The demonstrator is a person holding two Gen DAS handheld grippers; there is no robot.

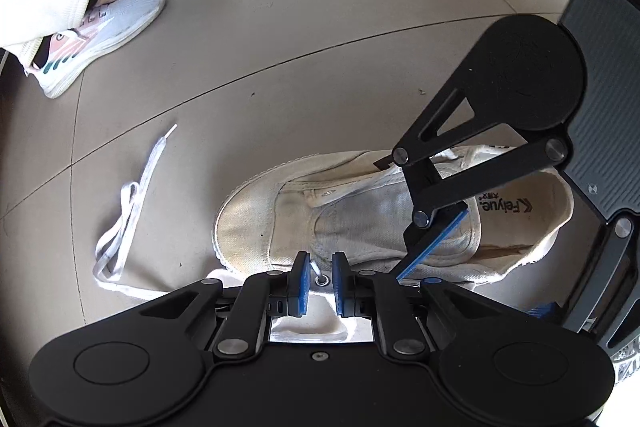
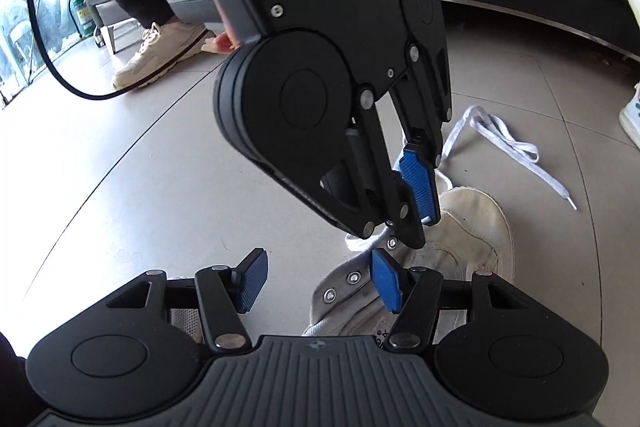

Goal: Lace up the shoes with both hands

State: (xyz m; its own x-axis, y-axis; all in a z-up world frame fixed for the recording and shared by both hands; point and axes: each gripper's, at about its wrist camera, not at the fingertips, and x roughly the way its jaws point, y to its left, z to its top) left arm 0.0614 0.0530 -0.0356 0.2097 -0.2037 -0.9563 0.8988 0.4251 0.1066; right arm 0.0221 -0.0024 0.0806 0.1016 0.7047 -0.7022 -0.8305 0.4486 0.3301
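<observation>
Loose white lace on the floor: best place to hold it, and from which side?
Its free tip, from above, pinching across the flat width: that end lies straight and flat, clear of the looped tangle.

I see the white canvas shoe (image 1: 400,223) lying on the tiled floor, its opening up and most metal eyelets still empty. The white lace (image 1: 128,211) lies loose beside its toe, one end reaching an eyelet (image 1: 322,281).

Loose lace (image 1: 128,211) lies on floor (image 1: 320,59) beside shoe (image 1: 360,211).
</observation>
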